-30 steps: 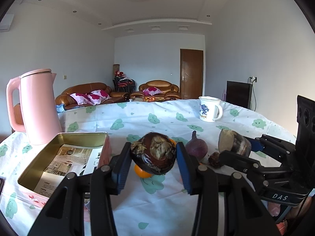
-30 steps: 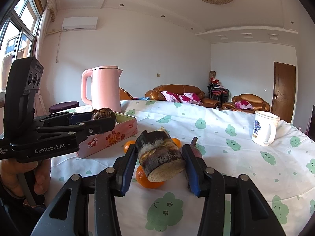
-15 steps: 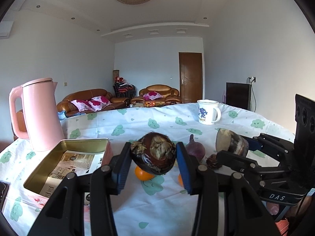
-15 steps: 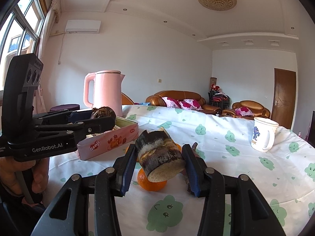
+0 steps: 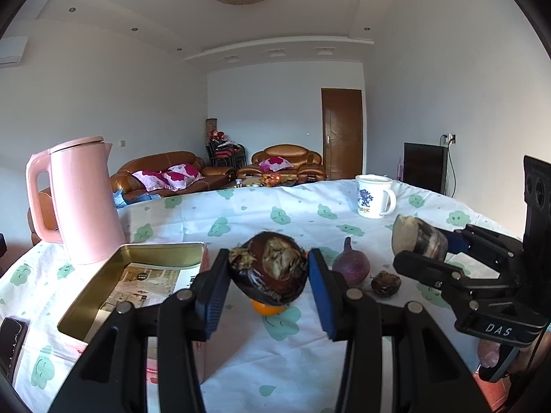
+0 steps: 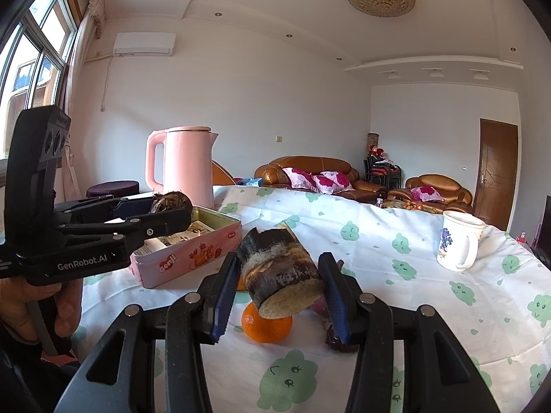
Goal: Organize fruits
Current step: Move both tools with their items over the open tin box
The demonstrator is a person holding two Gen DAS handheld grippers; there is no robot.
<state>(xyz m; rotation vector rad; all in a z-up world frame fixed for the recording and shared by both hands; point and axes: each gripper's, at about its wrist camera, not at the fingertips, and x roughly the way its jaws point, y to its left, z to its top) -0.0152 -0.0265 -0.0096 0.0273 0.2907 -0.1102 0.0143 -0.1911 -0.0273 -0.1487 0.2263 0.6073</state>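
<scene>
A dark round corm [image 5: 268, 272] is clenched in the left gripper [image 5: 268, 284], a cut stalk section [image 6: 280, 275] in the right gripper [image 6: 279, 290]. Carrying step judged; placement into the open pink rectangular tin [image 5: 137, 275] is called for.

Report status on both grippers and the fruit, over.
Left gripper shut on round dark fruit, beside open tin. Right gripper shut on sugarcane chunk, above orange. Path to tin looks clear.
</scene>
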